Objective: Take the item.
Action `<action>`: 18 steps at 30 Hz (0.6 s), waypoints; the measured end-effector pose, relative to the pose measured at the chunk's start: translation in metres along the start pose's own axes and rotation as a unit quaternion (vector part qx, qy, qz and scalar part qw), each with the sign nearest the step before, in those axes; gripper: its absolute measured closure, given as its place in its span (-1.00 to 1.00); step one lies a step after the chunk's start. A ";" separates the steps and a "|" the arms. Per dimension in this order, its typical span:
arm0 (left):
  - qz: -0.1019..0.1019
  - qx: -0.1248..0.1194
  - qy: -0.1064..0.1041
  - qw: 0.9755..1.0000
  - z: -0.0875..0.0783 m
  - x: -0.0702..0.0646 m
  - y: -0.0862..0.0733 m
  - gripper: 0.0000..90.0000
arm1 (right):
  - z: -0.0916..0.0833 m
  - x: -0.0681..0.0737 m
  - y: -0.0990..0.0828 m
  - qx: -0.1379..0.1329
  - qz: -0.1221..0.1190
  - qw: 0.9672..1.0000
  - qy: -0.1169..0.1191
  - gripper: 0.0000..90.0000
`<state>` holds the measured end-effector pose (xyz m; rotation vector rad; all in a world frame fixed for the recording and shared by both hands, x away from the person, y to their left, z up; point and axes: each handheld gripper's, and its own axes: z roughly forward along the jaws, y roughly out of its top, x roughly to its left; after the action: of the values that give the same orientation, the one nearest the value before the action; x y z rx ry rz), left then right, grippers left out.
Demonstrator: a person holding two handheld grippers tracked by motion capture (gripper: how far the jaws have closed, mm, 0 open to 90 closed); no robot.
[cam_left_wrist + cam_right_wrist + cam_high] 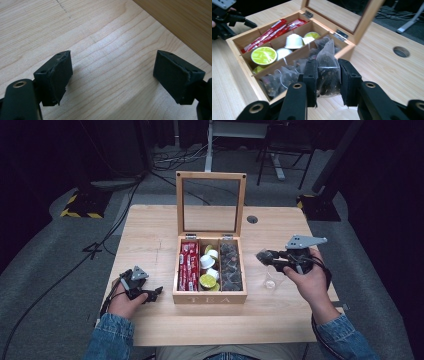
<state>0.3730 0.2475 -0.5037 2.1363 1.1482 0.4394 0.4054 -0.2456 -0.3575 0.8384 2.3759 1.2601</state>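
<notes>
A pale wooden table (150, 227) carries a wooden tea box (210, 297) at its middle, its glass-paned lid (210, 204) standing upright at the far side. The box has three long compartments: red sachets (189, 265) on the left, round capsules (208, 266) in the middle, dark pyramid tea bags (230, 265) on the right. Just right of the box stands a small clear glass (272, 281). Above that glass the right gripper (265, 257) hangs in the air, its jaws pinching one pyramid tea bag (327, 72) between the pads, clear of the box. The left gripper (154, 293) rests on the table near the box's left near corner, jaws spread wide with nothing between them, bare wood showing in the gap.
</notes>
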 end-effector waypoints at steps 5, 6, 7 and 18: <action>-0.001 -0.001 0.000 1.000 0.000 0.000 0.000 -0.64 | -0.013 -0.008 -0.012 -0.001 0.010 1.000 -0.020 0.55; -0.001 0.000 0.000 1.000 0.000 0.000 0.000 -0.64 | -0.013 -0.008 -0.012 -0.001 0.010 1.000 -0.020 0.55; -0.001 0.000 0.000 1.000 0.000 0.000 0.000 -0.64 | -0.014 -0.008 -0.014 -0.001 0.011 1.000 -0.020 0.55; -0.001 0.000 0.000 1.000 0.000 0.000 0.000 -0.64 | -0.030 -0.013 -0.035 -0.011 0.026 0.998 -0.050 0.55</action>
<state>0.3729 0.2474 -0.5038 2.1343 1.1490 0.4382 0.3874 -0.2878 -0.3696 0.9403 2.2709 1.2329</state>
